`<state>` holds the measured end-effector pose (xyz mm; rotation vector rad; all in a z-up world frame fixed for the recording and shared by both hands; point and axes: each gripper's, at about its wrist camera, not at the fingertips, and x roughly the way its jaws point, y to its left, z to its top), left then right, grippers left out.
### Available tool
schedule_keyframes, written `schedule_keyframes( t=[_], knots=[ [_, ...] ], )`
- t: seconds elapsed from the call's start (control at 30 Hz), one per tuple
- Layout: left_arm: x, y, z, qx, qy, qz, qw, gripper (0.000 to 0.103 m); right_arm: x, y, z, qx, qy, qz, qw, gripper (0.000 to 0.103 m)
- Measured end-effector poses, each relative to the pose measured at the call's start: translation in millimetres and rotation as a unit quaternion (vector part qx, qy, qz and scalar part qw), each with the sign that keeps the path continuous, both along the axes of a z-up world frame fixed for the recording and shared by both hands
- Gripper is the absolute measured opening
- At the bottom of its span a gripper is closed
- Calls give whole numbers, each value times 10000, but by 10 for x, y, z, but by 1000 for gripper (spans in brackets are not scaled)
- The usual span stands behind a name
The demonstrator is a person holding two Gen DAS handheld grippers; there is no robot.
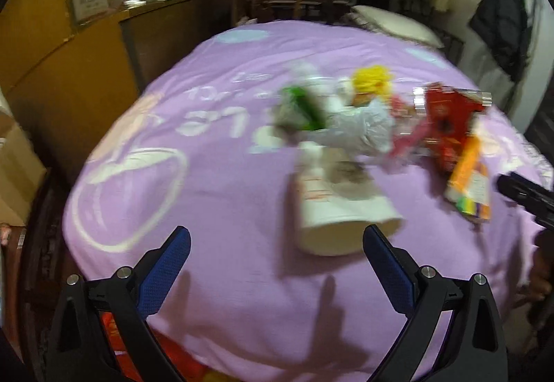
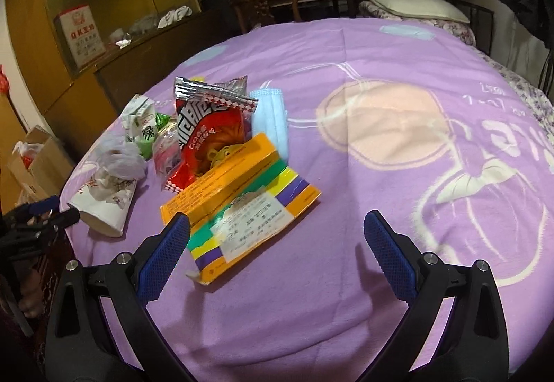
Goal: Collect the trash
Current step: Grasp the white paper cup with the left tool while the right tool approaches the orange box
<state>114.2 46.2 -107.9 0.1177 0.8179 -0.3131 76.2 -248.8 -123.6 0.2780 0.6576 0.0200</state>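
Both tools are spread wide with nothing in them: the left tool [image 1: 277, 243] hangs just short of the paper cup [image 1: 332, 215], the right tool [image 2: 277, 236] hangs over the near end of the orange box [image 2: 242, 198]. All the trash sits in 1 loose pile on the bed's purple blanket [image 2: 398, 146]. Biggest is that flattened orange box, then the red snack bag [image 2: 204, 136] leaning behind it, the tipped-over cup, a crumpled plastic bag [image 2: 119, 162], and a blue face mask [image 2: 273, 118]. Left view's blurry.
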Motion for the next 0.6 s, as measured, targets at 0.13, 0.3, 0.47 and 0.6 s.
schedule_keyframes(
  t=[0.13, 0.3, 0.47, 0.6],
  knots=[
    [1, -336, -12, -49, -170, -361, 9992, 97, -73, -11, 48, 7, -126, -46, 9999, 96],
    [261, -651, -195, 290, -263, -322, 9987, 97, -101, -18, 78, 30, -163, -20, 9999, 96],
    [465, -489, -354, 175, 27, 1, 9998, 97, -74, 28, 66, 57, -123, 109, 9998, 96],
    [431, -341, -324, 45, -81, -58, 9999, 87, 36, 93, 2, 134, 53, 206, 9997, 96]
  ],
)
